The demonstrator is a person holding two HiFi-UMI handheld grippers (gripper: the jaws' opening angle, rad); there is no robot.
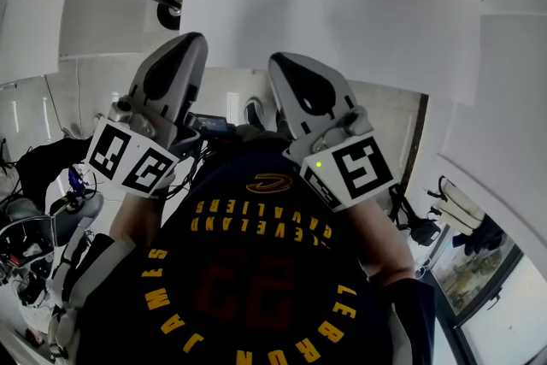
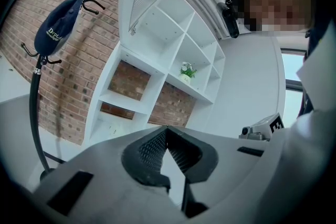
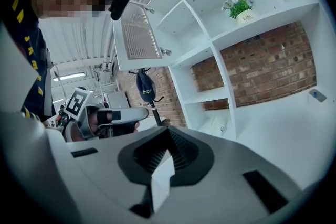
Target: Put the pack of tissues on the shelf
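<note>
A brick wall (image 2: 31, 86) backs a white shelf (image 2: 152, 86) of open compartments, which fills the space ahead of both pairs of jaws. The left gripper (image 2: 167, 128) has its jaws pressed together with nothing between them. The right gripper (image 3: 169, 128) is likewise closed on nothing. In the head view both are held up side by side in front of the person's dark shirt (image 1: 256, 269).

Beyond the right jaws and slightly to their right, low in the shelf's bottom compartment, lies what looks like the pack of tissues (image 3: 218, 124); it is too small to be sure. High above those jaws a small potted plant (image 3: 240, 8) stands on an upper board. A slatted white door (image 3: 139, 34) hangs swung open up and to the left. To the left of the shelf a coat stand (image 2: 35, 113) carries a dark blue cap (image 2: 55, 29).
</note>
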